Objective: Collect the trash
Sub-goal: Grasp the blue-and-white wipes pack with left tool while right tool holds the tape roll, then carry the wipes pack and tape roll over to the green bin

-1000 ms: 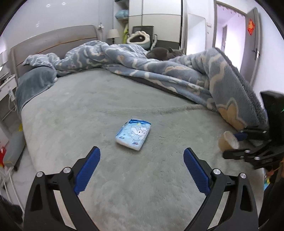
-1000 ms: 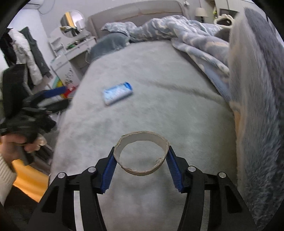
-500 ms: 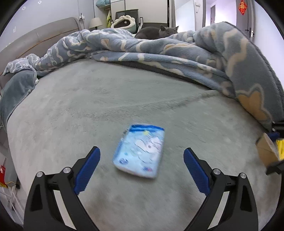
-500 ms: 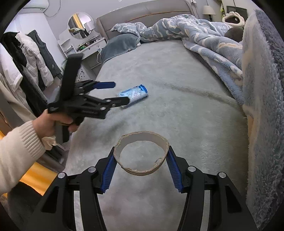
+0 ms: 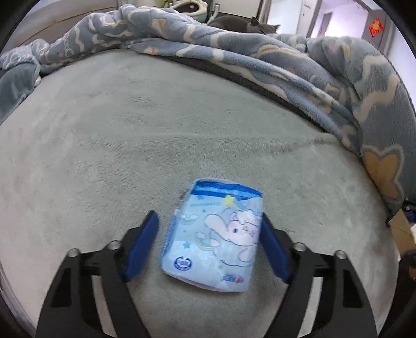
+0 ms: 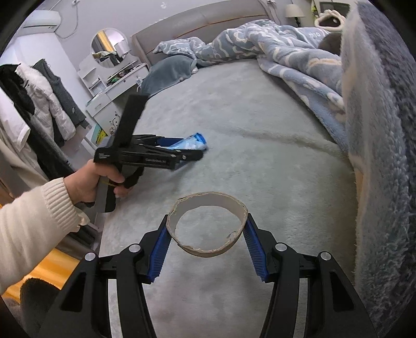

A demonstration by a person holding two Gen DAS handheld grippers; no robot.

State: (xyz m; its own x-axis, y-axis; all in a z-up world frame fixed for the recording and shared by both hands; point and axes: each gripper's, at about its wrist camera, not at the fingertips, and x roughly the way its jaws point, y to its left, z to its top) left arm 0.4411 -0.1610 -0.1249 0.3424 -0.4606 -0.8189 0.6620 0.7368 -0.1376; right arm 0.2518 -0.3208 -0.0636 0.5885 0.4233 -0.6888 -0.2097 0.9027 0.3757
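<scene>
A blue tissue packet (image 5: 215, 239) with a cartoon print lies flat on the grey-green bed cover (image 5: 130, 130). My left gripper (image 5: 208, 215) straddles it, jaws closing. The right pad is at the packet's edge; a gap remains at the left pad. The right wrist view shows the same gripper (image 6: 192, 153) low over the packet (image 6: 193, 141), held by a hand (image 6: 85, 182) in a cream sleeve. My right gripper (image 6: 206, 221) is shut on a cardboard ring (image 6: 208, 252), held above the bed. The ring's edge (image 5: 401, 228) shows at the far right of the left wrist view.
A rumpled blue patterned blanket (image 5: 260, 59) is piled along the far and right sides of the bed, with a grey cat (image 5: 234, 23) behind it. Beyond the bed's left edge stand a white dresser (image 6: 111, 88) and hanging clothes (image 6: 39, 98).
My left gripper has come forward and down over the packet, and its jaws have narrowed around it. The right gripper has kept still with the ring in it.
</scene>
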